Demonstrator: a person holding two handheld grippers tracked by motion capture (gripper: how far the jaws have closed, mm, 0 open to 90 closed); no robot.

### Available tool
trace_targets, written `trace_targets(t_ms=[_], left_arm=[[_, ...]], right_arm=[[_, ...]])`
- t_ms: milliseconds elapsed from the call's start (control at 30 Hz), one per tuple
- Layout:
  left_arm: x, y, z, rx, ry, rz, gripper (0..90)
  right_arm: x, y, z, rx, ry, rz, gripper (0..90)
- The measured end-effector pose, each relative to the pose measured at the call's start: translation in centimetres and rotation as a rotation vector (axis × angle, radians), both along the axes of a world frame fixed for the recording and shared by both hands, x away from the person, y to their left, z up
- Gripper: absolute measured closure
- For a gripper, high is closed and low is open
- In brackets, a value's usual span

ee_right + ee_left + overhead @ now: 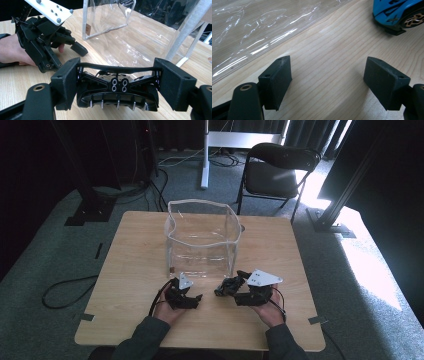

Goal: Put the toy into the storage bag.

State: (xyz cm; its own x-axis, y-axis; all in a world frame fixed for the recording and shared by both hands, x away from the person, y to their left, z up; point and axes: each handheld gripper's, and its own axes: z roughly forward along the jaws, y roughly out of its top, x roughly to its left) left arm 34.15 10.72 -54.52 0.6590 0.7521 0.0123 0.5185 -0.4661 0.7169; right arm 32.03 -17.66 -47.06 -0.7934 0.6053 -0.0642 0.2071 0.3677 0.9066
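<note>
Right tool [117,82] grips toy car [117,96], blue [397,15] from left view.

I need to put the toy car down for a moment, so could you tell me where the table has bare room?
The table is bare left of the clear bag and left gripper; so is the strip right of the bag. It is crowded in front of the bag, where the right gripper holds the toy car.

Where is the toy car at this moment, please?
The toy car sits between the right gripper's fingers, just off the table, in front of the clear bag and right of the left gripper.
</note>
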Motion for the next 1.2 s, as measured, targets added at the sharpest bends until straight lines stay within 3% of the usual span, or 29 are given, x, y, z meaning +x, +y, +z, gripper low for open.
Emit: trace_targets(t_ms=[833, 1200], left_arm=[[0.0, 0.0, 0.0, 0.000, 0.001, -0.001, 23.2], [0.0, 0.0, 0.0, 0.001, 0.001, -0.001, 23.2]], right_arm=[[0.9, -2.0, 2.4, 0.013, 0.005, -0.042, 24.5], [1.4, -3.2, 4.0, 0.010, -0.026, -0.071, 24.5]])
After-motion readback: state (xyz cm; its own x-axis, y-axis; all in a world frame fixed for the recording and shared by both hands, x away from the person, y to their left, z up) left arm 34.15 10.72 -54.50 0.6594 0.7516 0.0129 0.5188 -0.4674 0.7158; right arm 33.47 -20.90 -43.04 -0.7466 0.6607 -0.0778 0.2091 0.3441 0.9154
